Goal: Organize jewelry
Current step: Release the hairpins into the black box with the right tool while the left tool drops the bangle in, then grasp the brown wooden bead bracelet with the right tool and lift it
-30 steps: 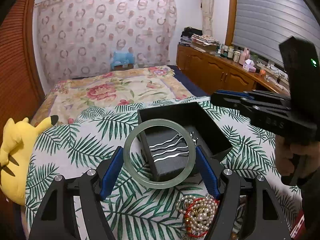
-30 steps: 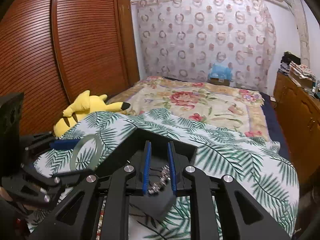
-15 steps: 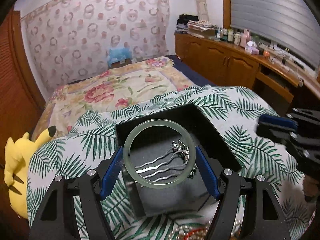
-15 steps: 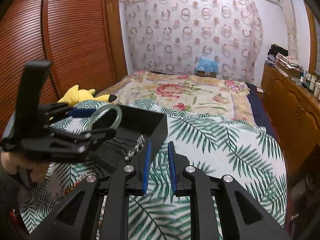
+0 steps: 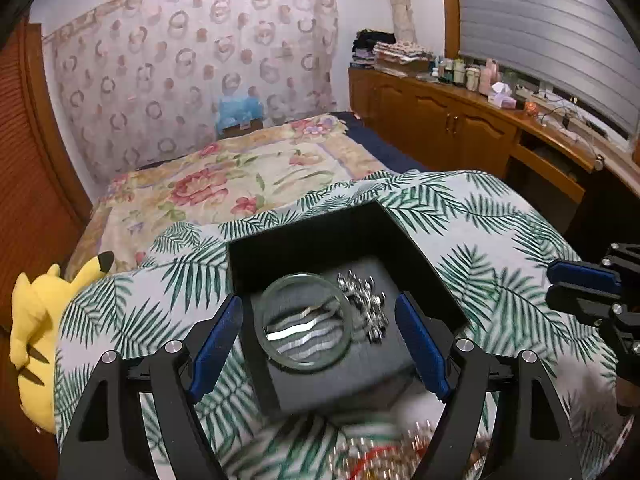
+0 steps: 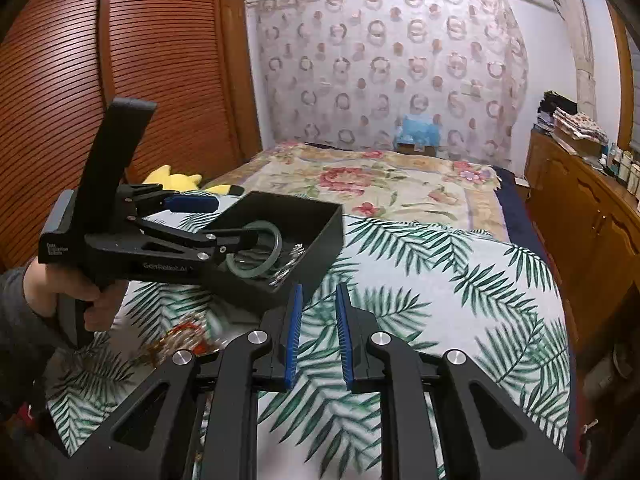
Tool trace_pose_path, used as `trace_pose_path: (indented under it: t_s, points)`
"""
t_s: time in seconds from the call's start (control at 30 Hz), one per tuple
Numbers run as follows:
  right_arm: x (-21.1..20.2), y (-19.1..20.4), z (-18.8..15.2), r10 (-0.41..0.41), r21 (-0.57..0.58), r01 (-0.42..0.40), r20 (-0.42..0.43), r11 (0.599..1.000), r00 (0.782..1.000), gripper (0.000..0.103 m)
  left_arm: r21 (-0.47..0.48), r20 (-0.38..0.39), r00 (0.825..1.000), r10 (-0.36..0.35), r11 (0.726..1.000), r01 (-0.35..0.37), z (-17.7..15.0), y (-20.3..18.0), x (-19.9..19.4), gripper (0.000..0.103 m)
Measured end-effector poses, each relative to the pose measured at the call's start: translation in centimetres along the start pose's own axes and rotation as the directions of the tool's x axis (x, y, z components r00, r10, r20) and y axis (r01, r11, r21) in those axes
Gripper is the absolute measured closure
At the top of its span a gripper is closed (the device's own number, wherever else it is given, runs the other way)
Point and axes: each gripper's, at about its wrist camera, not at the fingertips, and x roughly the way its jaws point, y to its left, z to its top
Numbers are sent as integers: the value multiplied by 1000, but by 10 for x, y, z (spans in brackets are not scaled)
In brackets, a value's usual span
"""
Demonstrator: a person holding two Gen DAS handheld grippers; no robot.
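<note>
A pale green jade bangle [image 5: 304, 322] lies inside the black jewelry box [image 5: 280, 256] on the palm-leaf cloth, next to a silver chain bracelet [image 5: 366, 306]. My left gripper [image 5: 320, 344] is open, fingers apart on either side of the bangle without touching it. In the right wrist view the bangle [image 6: 256, 254] and box [image 6: 316, 220] sit under the left gripper. My right gripper [image 6: 318, 334] is empty, jaws narrowly apart, over the cloth to the right of the box.
A blurred heap of pearl and red bead jewelry [image 5: 384, 452] lies on the cloth in front of the box, also in the right wrist view [image 6: 180, 340]. A yellow plush toy [image 5: 34, 332] lies at the left. Wooden cabinets [image 5: 460, 128] run along the right.
The left gripper opened and let the bangle drop into the box. The right gripper let go of the silver bracelet into the box and pulled back to the right.
</note>
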Motion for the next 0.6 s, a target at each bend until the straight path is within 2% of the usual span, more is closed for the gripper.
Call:
trace_pose_path:
  t_s: [0.27, 0.6]
  points:
    - [-9, 33, -35, 28, -44, -31, -61, 999, 998, 84, -37, 16, 999, -51, 998, 52, -48, 0, -41, 27]
    - [-16, 65, -70, 72, -76, -82, -134, 994, 988, 84, -113, -8, 999, -53, 992, 52, -103, 17, -65, 26]
